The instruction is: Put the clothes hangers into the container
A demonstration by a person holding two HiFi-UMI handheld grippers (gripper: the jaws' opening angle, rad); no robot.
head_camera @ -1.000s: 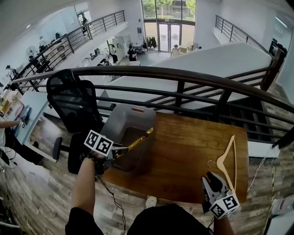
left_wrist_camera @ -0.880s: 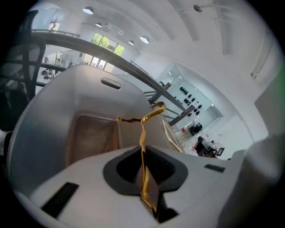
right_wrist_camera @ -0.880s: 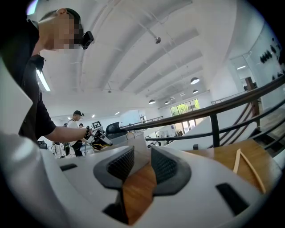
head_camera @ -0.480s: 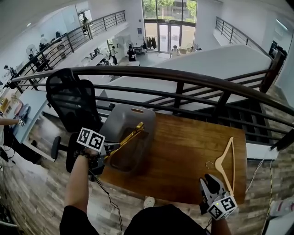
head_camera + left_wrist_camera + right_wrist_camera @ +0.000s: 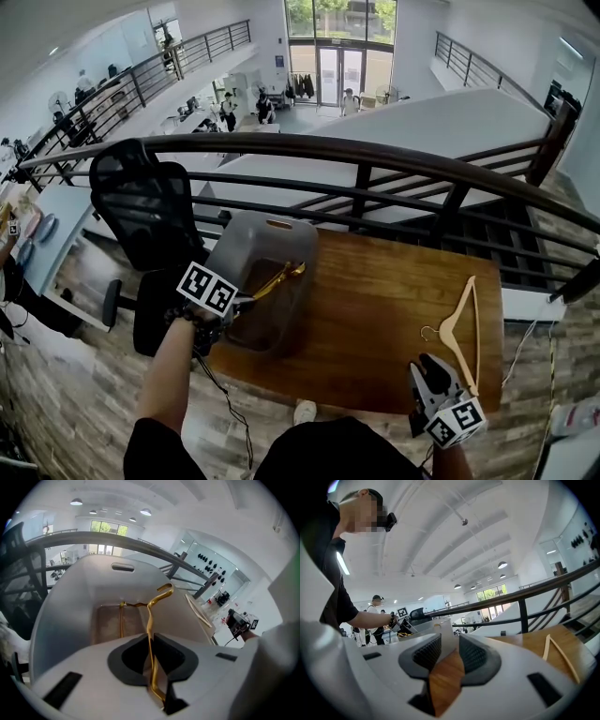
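Note:
A thin gold hanger (image 5: 277,279) is clamped in my left gripper (image 5: 242,307), which is shut on its wire. In the left gripper view the gold hanger (image 5: 151,620) runs up from between the jaws, and its far end reaches down inside the grey container (image 5: 84,588). That grey container (image 5: 272,225) stands at the left end of the wooden table (image 5: 375,309). A wooden hanger (image 5: 466,323) lies flat on the table's right side. My right gripper (image 5: 431,367) stands open by the front edge, just short of the wooden hanger (image 5: 555,651), with nothing between its jaws.
A black railing (image 5: 375,155) runs along the far side of the table, with a drop to a lower floor behind it. A black office chair (image 5: 150,211) stands left of the container. The table's front edge is close to my body.
The left gripper swung the gold hanger up and to the left, then brought it back down lower into the container. The right gripper has not moved.

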